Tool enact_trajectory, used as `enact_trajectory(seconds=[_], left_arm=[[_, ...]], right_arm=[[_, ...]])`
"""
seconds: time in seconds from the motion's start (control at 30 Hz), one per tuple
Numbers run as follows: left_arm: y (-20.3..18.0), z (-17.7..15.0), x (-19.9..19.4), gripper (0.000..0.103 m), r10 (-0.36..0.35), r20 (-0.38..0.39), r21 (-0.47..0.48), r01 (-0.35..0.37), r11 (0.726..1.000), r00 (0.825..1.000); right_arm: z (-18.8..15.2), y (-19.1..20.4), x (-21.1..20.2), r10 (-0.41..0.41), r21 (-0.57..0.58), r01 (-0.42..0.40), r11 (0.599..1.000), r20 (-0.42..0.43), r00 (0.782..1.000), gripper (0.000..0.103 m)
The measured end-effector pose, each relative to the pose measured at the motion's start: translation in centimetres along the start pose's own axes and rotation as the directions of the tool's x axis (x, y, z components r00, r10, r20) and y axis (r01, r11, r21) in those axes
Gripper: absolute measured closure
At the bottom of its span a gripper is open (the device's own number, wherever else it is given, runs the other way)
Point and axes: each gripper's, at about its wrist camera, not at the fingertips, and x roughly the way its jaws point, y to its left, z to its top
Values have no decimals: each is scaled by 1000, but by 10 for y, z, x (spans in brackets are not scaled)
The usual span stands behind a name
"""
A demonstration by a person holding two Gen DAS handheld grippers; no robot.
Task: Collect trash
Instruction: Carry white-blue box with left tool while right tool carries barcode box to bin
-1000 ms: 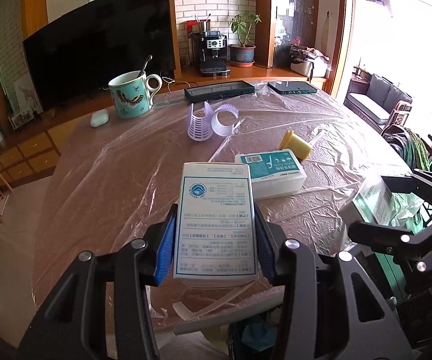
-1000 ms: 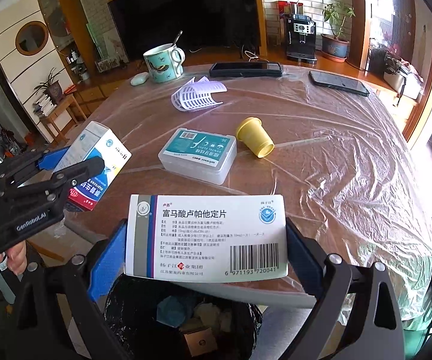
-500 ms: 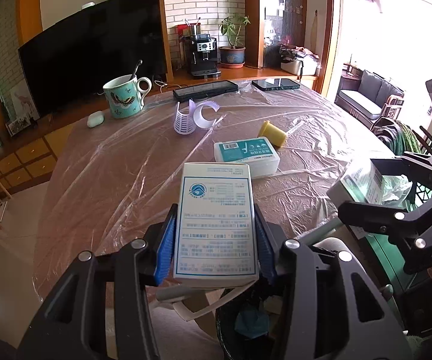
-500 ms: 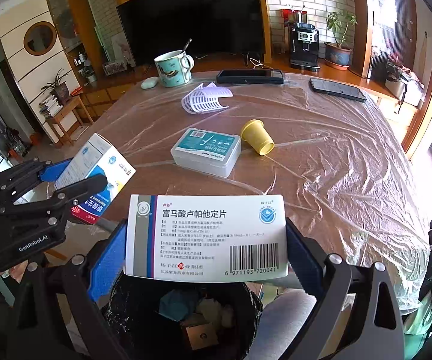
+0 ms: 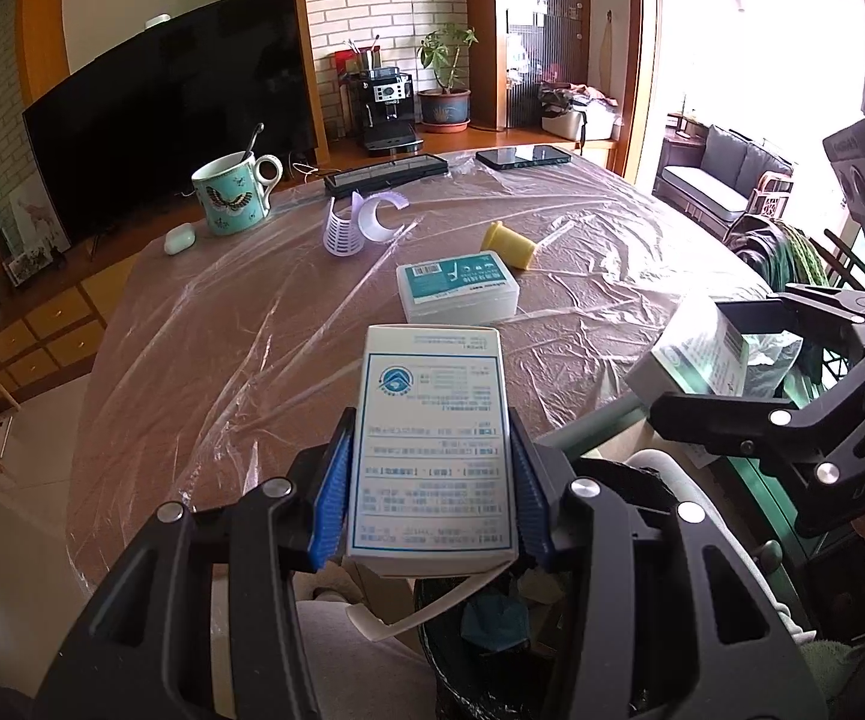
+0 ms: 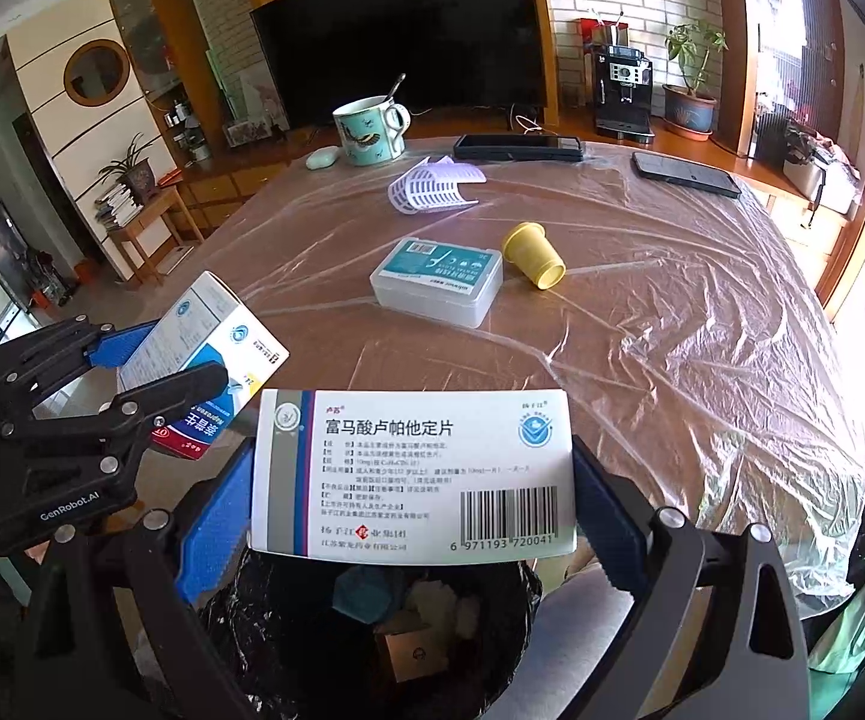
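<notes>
Flat white cardboard medicine box (image 6: 413,474), printed label, barcode: clamped endwise in right tongs (image 6: 413,516), over black-lined bin (image 6: 372,630). Second rectangular carton (image 5: 432,450) gripped by left tongs (image 5: 432,498), beside bin. Desk (image 6: 672,312) under crinkled clear film.

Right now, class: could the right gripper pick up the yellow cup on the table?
Probably not yet. The right gripper is shut on a white box over the bin; nothing blocks the yellow cup, but its jaws are full.
</notes>
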Motion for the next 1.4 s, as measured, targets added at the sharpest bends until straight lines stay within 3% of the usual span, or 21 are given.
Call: enact_trajectory(seconds=[0.6,1.4], left_arm=[[-18,-30,-12,55,-48,-34,41,49,998,998],[-37,-66,-2,55,-147,-146,101,163,981,978]], right_arm=[[-31,3,-11,22,-5,-22,1000,-34,999,9],[-67,5,-3,29,-18,-32,999,-117,993,9]])
